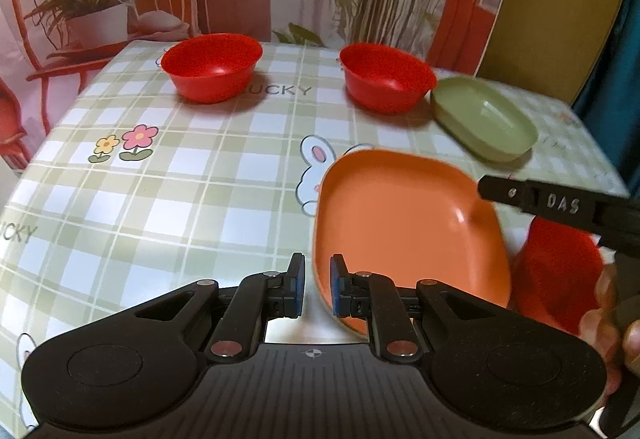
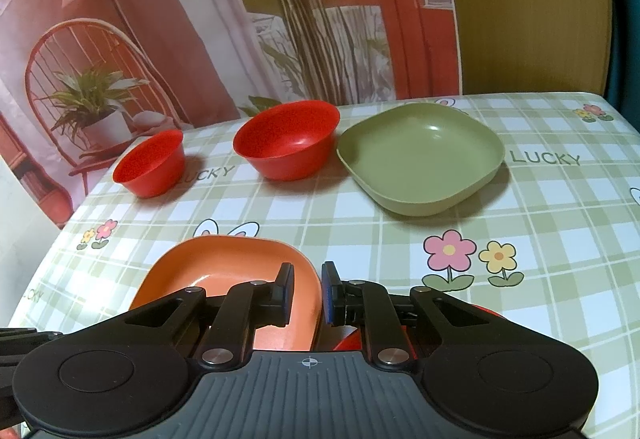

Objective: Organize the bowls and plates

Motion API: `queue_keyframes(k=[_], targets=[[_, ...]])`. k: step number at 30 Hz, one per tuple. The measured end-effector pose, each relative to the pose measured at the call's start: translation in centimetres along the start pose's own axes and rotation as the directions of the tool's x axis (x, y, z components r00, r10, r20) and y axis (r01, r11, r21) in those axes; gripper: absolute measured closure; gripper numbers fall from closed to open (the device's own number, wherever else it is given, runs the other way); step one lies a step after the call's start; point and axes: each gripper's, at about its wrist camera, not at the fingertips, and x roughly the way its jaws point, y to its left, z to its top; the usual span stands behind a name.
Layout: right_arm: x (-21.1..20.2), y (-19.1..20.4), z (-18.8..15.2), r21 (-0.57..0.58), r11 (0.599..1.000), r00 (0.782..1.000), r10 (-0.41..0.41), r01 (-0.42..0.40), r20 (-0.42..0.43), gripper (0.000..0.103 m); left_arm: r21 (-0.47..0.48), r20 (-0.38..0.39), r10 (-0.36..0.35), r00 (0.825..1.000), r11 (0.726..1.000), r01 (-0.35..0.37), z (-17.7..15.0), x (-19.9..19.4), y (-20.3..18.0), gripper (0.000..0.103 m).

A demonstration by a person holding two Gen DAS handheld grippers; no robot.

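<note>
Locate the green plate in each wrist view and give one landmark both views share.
Left wrist: green plate at upper right, just right of a red bowl.
Right wrist: green plate right of centre, beside the same red bowl.
Shared landmark: the orange plate nearest the grippers.

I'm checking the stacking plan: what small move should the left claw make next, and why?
Probably close the left claw on the orange plate at its rim: the pads straddle that rim with a gap showing, and the plate looks tilted over the near red bowl.
</note>
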Motion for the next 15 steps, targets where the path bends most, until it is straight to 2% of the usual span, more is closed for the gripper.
queue_keyframes(k=[15], targets=[[-2.8,0.4,1.7,-0.103,0.994,0.996,-0.025,0.034,0.088,0.088,0.06,0.145,-0.022,0.989,0.998,0.013,2.3,-1.8,-1.7,0.087]])
